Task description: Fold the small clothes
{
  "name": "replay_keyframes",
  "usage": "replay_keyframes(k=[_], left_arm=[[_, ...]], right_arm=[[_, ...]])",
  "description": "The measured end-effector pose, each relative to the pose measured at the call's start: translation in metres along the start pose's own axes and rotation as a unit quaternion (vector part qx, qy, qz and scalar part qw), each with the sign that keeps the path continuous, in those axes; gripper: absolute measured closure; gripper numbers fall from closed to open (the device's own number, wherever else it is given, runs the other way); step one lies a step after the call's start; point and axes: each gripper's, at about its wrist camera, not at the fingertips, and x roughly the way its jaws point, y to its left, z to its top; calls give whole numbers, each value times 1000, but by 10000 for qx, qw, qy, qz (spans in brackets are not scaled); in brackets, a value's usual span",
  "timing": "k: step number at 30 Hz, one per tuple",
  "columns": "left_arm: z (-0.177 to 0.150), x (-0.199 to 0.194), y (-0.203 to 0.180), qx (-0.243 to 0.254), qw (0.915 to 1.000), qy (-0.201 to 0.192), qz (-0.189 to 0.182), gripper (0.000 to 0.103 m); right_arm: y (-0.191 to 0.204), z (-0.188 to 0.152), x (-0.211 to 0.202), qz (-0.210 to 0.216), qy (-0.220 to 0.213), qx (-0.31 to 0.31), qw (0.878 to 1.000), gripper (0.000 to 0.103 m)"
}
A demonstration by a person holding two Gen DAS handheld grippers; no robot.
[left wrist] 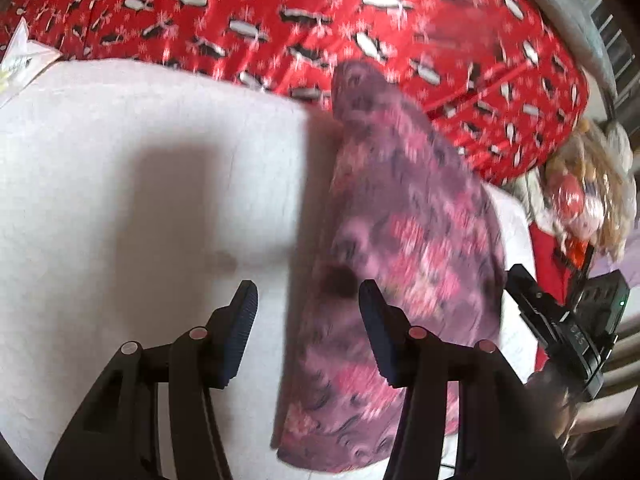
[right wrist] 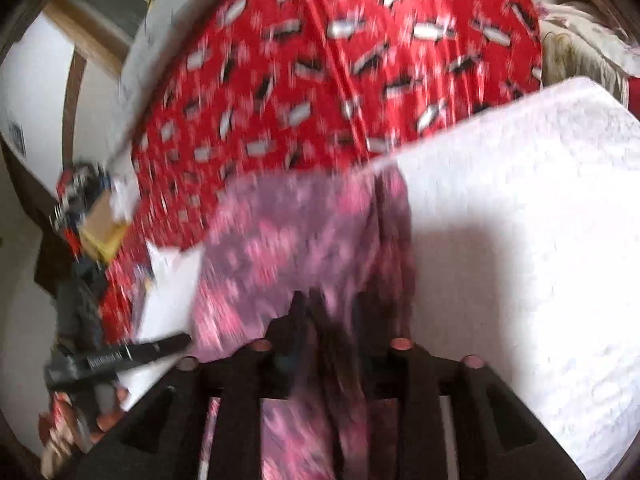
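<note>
A small purple and pink patterned garment (left wrist: pixel 404 248) lies in a long, blurred heap on the white padded surface (left wrist: pixel 120 200). My left gripper (left wrist: pixel 308 300) hovers open above the garment's left edge, and its pads touch nothing. In the right wrist view the same garment (right wrist: pixel 296 240) runs up from between the fingers of my right gripper (right wrist: pixel 334 312). Cloth is bunched there, but blur hides whether the pads press on it. The right gripper (left wrist: pixel 524 288) also shows at the garment's right edge in the left wrist view.
A red cover with a black and white penguin print (left wrist: pixel 320 20) lies along the far side of the white surface. A pile of toys and bags (left wrist: pixel 588 192) sits at its right end. A white paper tag (left wrist: pixel 20 56) lies at the far left.
</note>
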Motion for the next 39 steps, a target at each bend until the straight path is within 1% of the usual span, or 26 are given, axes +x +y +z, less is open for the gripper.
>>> replay_keyframes(k=[1,3,4,5,7,9,10,11,13,15,16,17,18,19,21,23,24,26,27,30,31,32,34,36,38,39], left_arm=[[7,1,-3,-20,10000,-11,6,52],[24,9,-16,4,10000,25,39,52],[32,13,-20,32,10000,51,66,52],[40,18,-27,104,9999,55,97,52],[51,27,-38,277,9991,-118,305,52],[58,43,-44,377,9974,-171,591,48],[60,59,-44,374,9969,-58,695,42],[62,73,-39,305,9969,110,719,38],[63,80,-32,65,9984,222,507,34],[62,62,-27,-31,9996,30,262,35],[62,55,-28,-38,9997,-88,233,35],[62,44,-29,-32,9993,-297,209,35],[62,39,-32,0,9989,-401,224,35],[63,36,-37,79,9984,-478,303,35],[67,42,-49,317,9961,-483,664,35],[70,69,-53,469,9928,-146,1094,34],[70,80,-52,462,9925,13,1130,32],[71,84,-51,309,9939,10,1061,29],[71,80,-51,280,9937,-35,1087,29],[70,74,-54,414,9920,-50,1189,29],[69,72,-55,489,9913,-63,1219,29],[68,68,-56,562,9903,-101,1265,29],[62,62,-61,614,9896,-129,1293,29],[58,59,-59,601,9896,-108,1300,29],[56,61,-62,567,9900,-45,1289,29],[54,59,-63,557,9903,-17,1272,29]], right_arm=[[-1,6,3,38,-63,94,9999,51],[-2,18,23,-133,-13,271,9995,48],[-3,23,39,-236,242,360,9988,48],[-2,25,49,-350,387,374,9979,64],[8,34,50,-283,143,75,9995,94],[10,42,40,-139,-297,-17,9995,98],[7,44,39,-211,-418,31,9989,98],[-5,45,50,-473,-272,172,9984,98],[-26,41,77,-909,400,383,9943,100],[-31,41,68,-679,253,522,9960,96],[-26,44,63,-750,161,421,9962,87],[-16,47,54,-889,-28,189,9959,87],[-6,50,47,-801,-211,-62,9965,87],[6,53,42,-606,-372,-287,9971,87],[20,57,45,-565,-457,-512,9960,87],[28,55,59,-689,-346,-715,9945,87],[26,53,73,-874,-139,-688,9937,88],[11,43,103,-1430,490,-535,9871,96],[10,44,100,-1353,285,-477,9892,97],[22,47,88,-1452,187,-506,9879,95],[27,45,84,-1456,154,-603,9874,88],[34,42,74,-1400,88,-736,9874,88],[47,30,53,-915,-58,-938,9914,88],[54,17,42,-692,-127,-1062,9919,87],[50,-2,37,-768,101,-1207,9897,83],[48,-12,46,-961,380,-1365,9852,83]])
